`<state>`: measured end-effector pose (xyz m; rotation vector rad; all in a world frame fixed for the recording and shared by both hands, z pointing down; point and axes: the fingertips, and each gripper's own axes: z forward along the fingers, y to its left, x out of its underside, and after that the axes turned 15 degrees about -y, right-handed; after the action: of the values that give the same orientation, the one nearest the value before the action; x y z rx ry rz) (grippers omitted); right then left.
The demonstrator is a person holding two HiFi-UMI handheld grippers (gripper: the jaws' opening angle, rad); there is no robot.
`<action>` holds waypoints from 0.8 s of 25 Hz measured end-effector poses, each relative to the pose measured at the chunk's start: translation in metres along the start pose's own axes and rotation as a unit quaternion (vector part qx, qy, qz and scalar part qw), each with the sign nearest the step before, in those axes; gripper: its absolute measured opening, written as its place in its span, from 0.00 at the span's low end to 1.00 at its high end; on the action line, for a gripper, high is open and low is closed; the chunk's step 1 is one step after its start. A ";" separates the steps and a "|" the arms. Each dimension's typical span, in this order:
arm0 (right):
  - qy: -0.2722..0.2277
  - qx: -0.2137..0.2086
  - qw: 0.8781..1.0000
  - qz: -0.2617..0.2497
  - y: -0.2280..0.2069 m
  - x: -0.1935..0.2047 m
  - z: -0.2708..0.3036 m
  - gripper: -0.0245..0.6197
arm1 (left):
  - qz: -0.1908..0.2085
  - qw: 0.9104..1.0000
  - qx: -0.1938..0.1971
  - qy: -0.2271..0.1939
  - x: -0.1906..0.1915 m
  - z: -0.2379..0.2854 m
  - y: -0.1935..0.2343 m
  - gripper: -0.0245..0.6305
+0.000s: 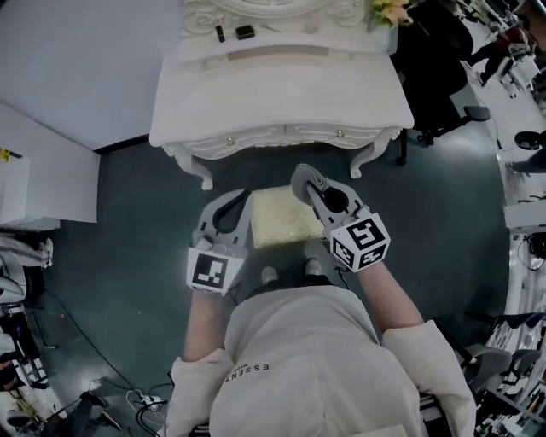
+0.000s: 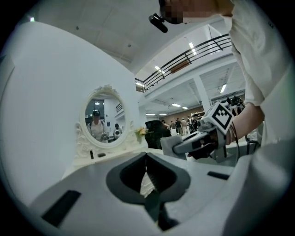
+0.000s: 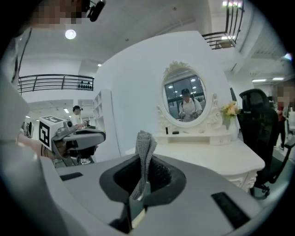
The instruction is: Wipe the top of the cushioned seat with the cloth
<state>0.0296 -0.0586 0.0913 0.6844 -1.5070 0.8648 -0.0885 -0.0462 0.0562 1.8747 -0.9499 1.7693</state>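
Cloth [image 3: 145,147], grey and knitted, stands pinched between the closed jaws of the right gripper [image 3: 143,179], which hangs over the far right corner of the cushioned seat [image 1: 280,218]. The left gripper [image 2: 147,179] is at the seat's left edge, jaws together with nothing between them. A white dressing table [image 1: 281,102] stands just beyond the seat.

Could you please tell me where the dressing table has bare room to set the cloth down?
The tabletop is bare across its front, from the front edge back to the raised shelf. That shelf, below the mirror, is busier: two small dark items, flowers at its right end.
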 end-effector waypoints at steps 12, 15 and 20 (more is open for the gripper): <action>-0.086 -0.009 0.995 -0.056 -0.003 -0.081 0.006 0.08 | 0.036 0.999 -0.025 -0.032 -0.064 0.021 0.025 0.04; -0.088 -0.023 0.994 -0.063 0.002 -0.084 0.006 0.08 | 0.047 0.998 -0.028 -0.033 -0.068 0.020 0.028 0.04; -0.098 -0.029 0.992 -0.079 0.001 -0.092 0.009 0.08 | 0.053 0.998 -0.025 -0.034 -0.070 0.023 0.029 0.04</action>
<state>0.0347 -0.0706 0.0001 0.8521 -1.6209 0.6463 -0.0906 -0.0674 -0.0195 1.8952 -1.1285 1.7338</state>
